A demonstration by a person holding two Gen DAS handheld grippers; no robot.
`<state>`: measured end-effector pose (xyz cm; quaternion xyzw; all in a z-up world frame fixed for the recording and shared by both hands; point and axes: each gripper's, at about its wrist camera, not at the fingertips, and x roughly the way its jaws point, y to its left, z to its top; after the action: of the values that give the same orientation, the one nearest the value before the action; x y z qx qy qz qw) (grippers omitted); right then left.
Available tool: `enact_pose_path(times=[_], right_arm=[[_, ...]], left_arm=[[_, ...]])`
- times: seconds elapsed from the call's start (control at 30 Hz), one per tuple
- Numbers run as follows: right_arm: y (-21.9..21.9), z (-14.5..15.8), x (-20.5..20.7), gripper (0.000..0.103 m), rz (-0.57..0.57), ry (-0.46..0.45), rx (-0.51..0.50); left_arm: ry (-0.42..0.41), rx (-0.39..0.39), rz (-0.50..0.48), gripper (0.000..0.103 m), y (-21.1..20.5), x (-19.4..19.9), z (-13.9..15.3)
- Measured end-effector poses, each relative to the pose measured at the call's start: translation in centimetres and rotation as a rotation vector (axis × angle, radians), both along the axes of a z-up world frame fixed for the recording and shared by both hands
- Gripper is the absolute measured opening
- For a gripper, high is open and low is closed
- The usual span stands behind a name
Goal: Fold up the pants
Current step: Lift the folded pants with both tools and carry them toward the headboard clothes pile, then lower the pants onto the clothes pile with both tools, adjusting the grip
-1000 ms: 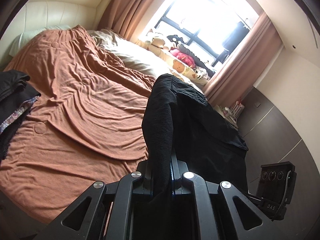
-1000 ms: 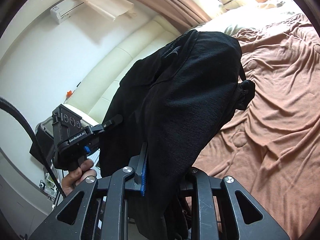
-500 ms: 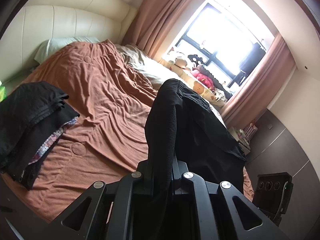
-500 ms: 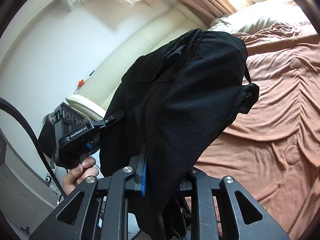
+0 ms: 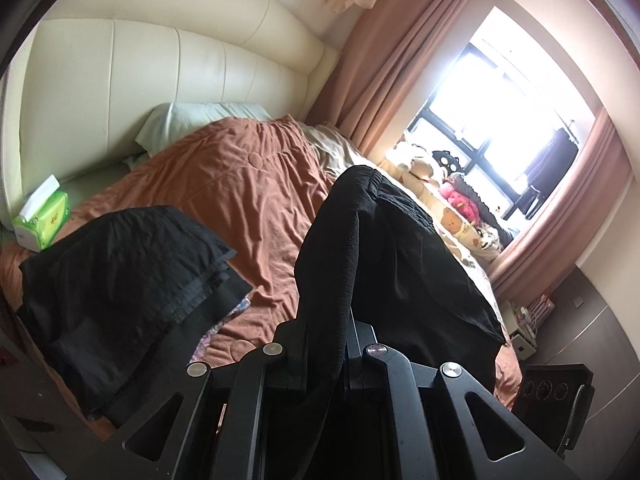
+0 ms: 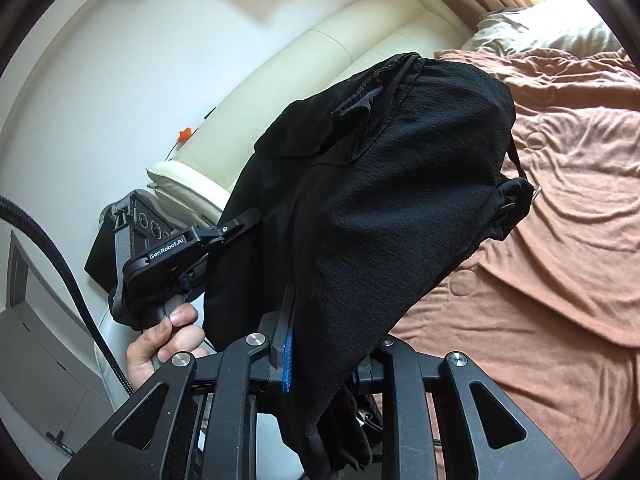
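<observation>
Folded black pants (image 5: 384,264) hang in the air over the bed, bunched into a thick bundle. My left gripper (image 5: 326,320) is shut on one edge of them, and the cloth rises from between its fingers. In the right wrist view the same pants (image 6: 384,184) fill the middle, with my right gripper (image 6: 328,344) shut on their near edge beside a blue pad. There the left gripper (image 6: 236,226) bites into the far side of the bundle, with a hand (image 6: 160,344) on its handle.
A brown cover (image 5: 248,208) spreads over the bed. A stack of folded dark clothes (image 5: 120,280) lies at its near left corner, with a green tissue pack (image 5: 42,216) behind it. A cream headboard (image 5: 160,72) stands at the back, and stuffed toys (image 5: 460,200) sit by the window.
Both grippers have carried the pants sideways along the bed toward the headboard end. The stack of folded clothes has come much closer in the left wrist view. Both grips are unchanged.
</observation>
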<state>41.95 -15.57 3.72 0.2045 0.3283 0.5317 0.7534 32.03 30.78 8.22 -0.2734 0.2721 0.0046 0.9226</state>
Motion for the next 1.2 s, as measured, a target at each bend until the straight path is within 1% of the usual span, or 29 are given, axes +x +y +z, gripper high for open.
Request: enact_pose_path(times=[0.17,0.23,0.33,0.53,0.63,0.77,0.87,0.97,1.1,1.17,1.2], right_arm=[[4.6,-0.3,2.4,0.018,0.067,0.006,-0.003],[6.7,-0.3,3.3,0.018,0.092,0.010,-0.003],[9.6,-0.2,4.6,0.018,0.129,0.015,0.009],[15.3,-0.2,6.9,0.018,0.172,0.023,-0.014],[17.4,-0.1,7.8,0.018,0.183,0.028,-0.021],[20.5,-0.2,8.7,0.018,0.203,0.051,-0.022],[22.4,-0.8,9.3,0.018,0.220,0.065,-0.024],[24.9,-1.8,10.4,0.018,0.236,0.088,-0.026],[27.9,-2.9,11.3,0.018,0.250,0.106,-0.017],[29.1,-3.3,11.7,0.018,0.242,0.108,-0.014],[29.8,-3.6,11.9,0.018,0.232,0.107,-0.024]], left_arm=[[0.004,0.022,0.083,0.011,3.6,0.7,0.4],[0.010,0.043,0.108,0.011,4.8,1.1,0.6],[0.014,0.047,0.148,0.011,7.0,1.8,0.7],[0.027,0.073,0.215,0.011,9.8,2.9,1.0],[0.046,0.085,0.243,0.011,11.1,3.6,1.0],[0.069,0.085,0.278,0.011,13.3,4.5,0.5],[0.083,0.066,0.310,0.011,15.3,4.8,-0.2],[0.113,0.084,0.340,0.011,16.9,5.3,-1.0],[0.130,0.093,0.361,0.011,18.7,6.4,-1.6],[0.124,0.120,0.364,0.011,19.4,7.4,-2.0],[0.136,0.133,0.364,0.013,19.7,8.1,-2.5]])
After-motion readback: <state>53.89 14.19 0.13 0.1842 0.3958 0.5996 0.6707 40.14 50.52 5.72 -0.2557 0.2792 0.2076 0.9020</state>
